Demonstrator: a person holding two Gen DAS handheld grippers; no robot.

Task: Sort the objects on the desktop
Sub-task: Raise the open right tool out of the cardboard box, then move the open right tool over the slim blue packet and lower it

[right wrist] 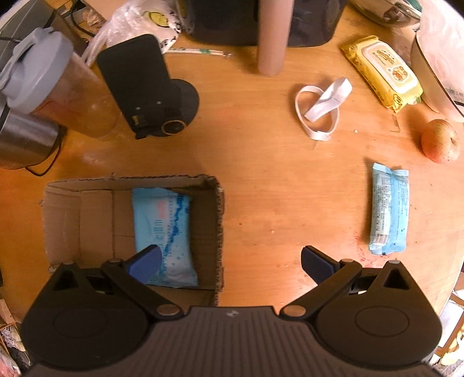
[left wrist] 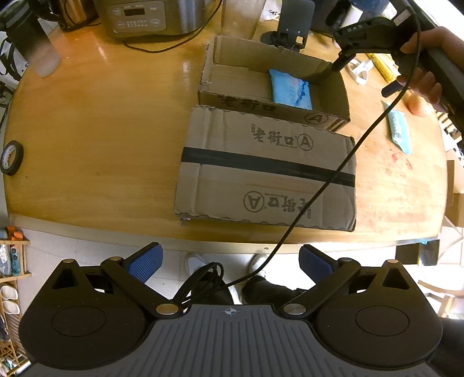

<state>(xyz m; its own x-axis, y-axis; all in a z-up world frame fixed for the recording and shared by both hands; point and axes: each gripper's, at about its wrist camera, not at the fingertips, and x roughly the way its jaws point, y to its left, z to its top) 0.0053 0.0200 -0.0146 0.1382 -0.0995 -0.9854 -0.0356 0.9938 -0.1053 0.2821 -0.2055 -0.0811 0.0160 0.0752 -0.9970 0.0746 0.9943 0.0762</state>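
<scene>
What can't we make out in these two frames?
- Box floor near the tool: hidden under the right tool body in the right wrist view.
- Pack in the box: print too blurred to read in either view.
- Rice cooker: top cut off by the frame edge in the left wrist view.
- Blue packet on the table: partly behind the cable in the left wrist view.

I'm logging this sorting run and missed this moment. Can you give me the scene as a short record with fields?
surface: round wooden table
container: open cardboard box, flap folded out flat toward the table edge
in box: blue wipes pack
on table, outside the box: light blue packet, white strap, yellow wipes pack, apple, black tape roll
left tongs: open, empty, off the table edge
right tongs: open, empty, above the box's right wall
</scene>
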